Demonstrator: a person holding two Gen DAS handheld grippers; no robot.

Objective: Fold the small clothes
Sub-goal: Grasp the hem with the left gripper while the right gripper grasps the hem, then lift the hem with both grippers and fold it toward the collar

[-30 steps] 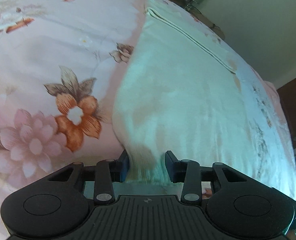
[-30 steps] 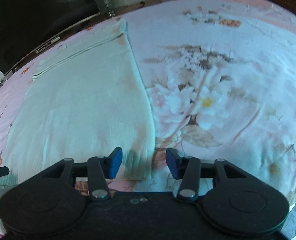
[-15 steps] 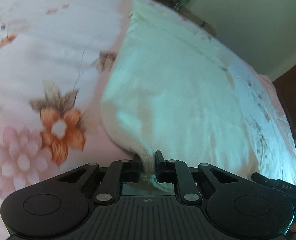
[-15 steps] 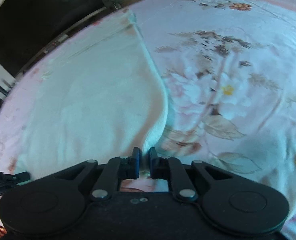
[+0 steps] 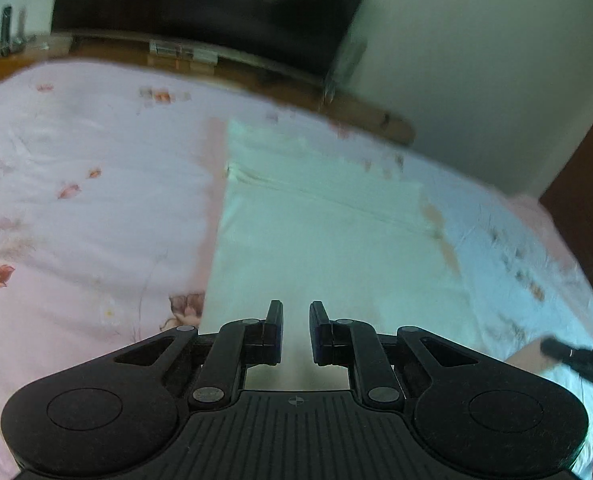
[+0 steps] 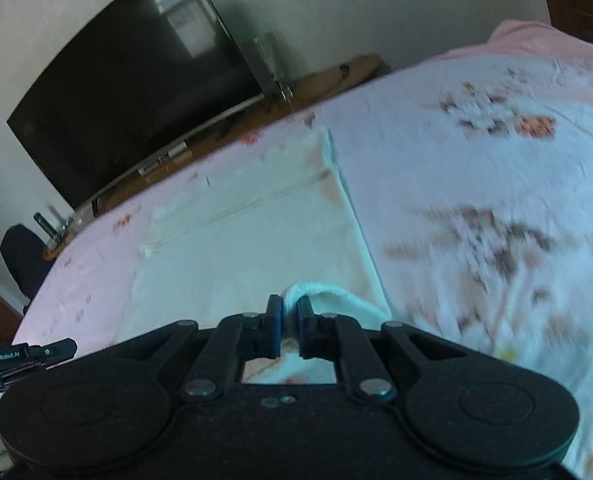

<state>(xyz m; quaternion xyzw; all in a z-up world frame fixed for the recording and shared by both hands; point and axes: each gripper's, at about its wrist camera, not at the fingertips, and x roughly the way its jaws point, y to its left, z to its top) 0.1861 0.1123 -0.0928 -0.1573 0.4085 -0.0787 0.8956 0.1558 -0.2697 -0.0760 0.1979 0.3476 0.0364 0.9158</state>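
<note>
Cloth, pale and whitish, lies spread on my floral bed, running from my left gripper toward the far edge. From my left wrist, its near end rises into the narrow gap between the fingers; the pads sit close with cloth between them, and I read that as a grip on the hem, though blur hides the contact itself. My right gripper pokes in at the right edge, mostly cut off. A dark TV stands beyond the bed, smeared.

From my right wrist, the right gripper pinches a bunched fold of cloth, lifted off the bed. Flower prints on the right are blurred. My left gripper shows at the left edge, its tips cut off.
</note>
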